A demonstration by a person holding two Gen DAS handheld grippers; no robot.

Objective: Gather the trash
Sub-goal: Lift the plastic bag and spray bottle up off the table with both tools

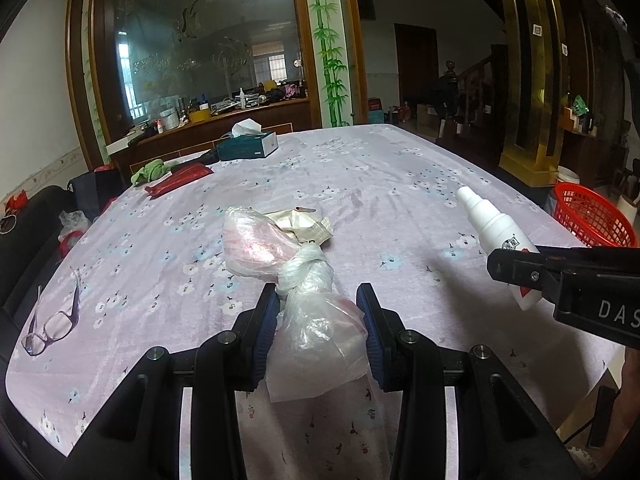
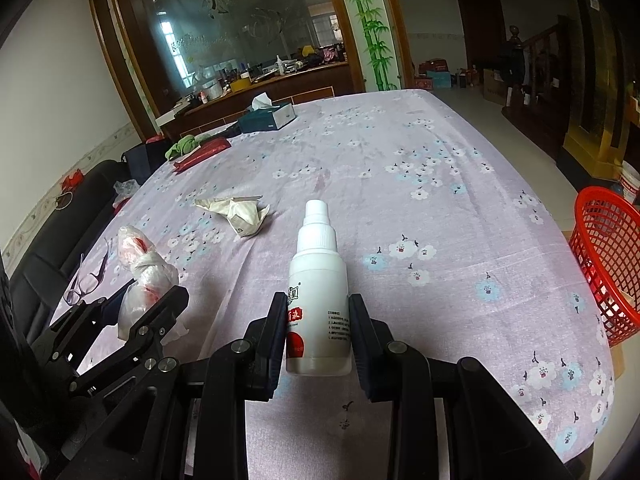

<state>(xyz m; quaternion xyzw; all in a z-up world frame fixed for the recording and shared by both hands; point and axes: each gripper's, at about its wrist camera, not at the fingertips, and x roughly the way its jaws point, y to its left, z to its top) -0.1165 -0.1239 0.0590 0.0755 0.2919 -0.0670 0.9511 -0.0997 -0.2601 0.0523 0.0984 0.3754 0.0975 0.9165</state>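
Trash on this table comes in three pieces. One is a knotted clear plastic bag [image 1: 304,300] with pinkish contents, thin and crinkled, its lower bulge pinched between the blue-padded fingers of the left gripper [image 1: 320,316] just above the cloth. Another is a small white plastic spray bottle [image 2: 318,292] with a red-printed label, smooth and cylindrical, clamped at its base by the right gripper [image 2: 314,336] and pointing nozzle forward. The third, a crumpled cream paper wrapper [image 2: 240,212], lies loose on the cloth beyond the bag. All of it sits on or over a lilac tablecloth [image 2: 440,160] printed with small white and blue flowers, softly wrinkled. A pair of purple-framed glasses [image 1: 52,320] rests near the left edge; a teal tissue box [image 1: 248,144], a green rag [image 1: 150,170] and a flat red packet [image 1: 178,180] lie at the far end. A red plastic mesh basket [image 2: 604,264] stands off the right edge. Behind, an etched glass panel [image 1: 200,40] in a wooden frame and a bamboo-painted pillar [image 1: 330,48] close the room.
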